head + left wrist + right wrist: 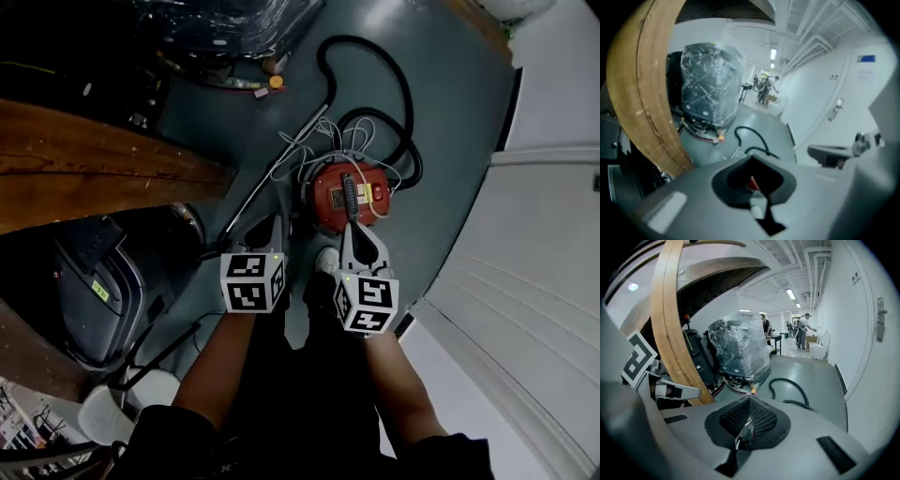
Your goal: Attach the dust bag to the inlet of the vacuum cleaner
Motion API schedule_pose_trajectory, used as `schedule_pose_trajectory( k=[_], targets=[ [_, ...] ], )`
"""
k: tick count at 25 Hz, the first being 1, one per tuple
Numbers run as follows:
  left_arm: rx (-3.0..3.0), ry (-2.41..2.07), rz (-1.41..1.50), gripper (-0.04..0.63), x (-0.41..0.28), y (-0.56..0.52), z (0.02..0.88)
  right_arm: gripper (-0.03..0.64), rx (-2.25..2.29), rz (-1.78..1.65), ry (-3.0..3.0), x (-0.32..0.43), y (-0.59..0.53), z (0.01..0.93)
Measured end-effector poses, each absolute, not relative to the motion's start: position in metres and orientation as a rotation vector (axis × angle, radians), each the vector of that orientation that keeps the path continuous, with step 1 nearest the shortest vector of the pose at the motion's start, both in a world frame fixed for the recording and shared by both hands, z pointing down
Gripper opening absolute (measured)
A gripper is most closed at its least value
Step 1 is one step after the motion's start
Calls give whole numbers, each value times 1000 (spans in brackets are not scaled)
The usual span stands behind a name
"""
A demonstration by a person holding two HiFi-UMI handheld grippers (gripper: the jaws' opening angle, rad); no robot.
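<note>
The red vacuum cleaner [326, 202] stands on the grey floor, its black handle on top and its black hose [401, 89] looping behind it. No dust bag shows in any view. My left gripper [268, 231] hangs high over the floor, just left of the vacuum, jaws shut with nothing in them. My right gripper [354, 234] hovers over the vacuum's near edge, also shut and holding nothing. In the left gripper view the closed jaws [753, 161] fill the lower half, with a sliver of red behind them. The right gripper view shows its closed jaws [750, 403] the same way.
A wooden table edge [94, 169] runs along the left, with a grey machine [89, 291] below it. A metal wand [281, 173] and white cable [354, 139] lie by the vacuum. A plastic-wrapped machine [740, 345] stands behind. A white wall [544, 234] is on the right; people stand far off.
</note>
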State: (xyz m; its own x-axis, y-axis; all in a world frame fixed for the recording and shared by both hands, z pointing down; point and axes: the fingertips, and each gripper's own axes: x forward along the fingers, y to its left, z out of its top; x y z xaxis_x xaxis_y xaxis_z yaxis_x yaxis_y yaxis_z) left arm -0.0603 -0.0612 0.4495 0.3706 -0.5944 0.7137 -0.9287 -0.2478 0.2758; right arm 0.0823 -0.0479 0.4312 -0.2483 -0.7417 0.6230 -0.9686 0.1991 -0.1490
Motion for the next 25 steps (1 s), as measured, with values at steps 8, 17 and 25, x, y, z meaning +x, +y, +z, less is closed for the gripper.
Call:
schedule_pose_trajectory(
  k=[8,17,25],
  targets=[
    [2078,-1403,495,-2,-35,-89,289,-3,1664,612,-2182,80,-65,309],
    [2282,-1567,329,-2,0,-117,120,-3,1776,378,-2445,102,-105,134],
    [2366,-1571,207,-2,28,-109,52,-3,1785,194,-2552,124,-93,58]
  ],
)
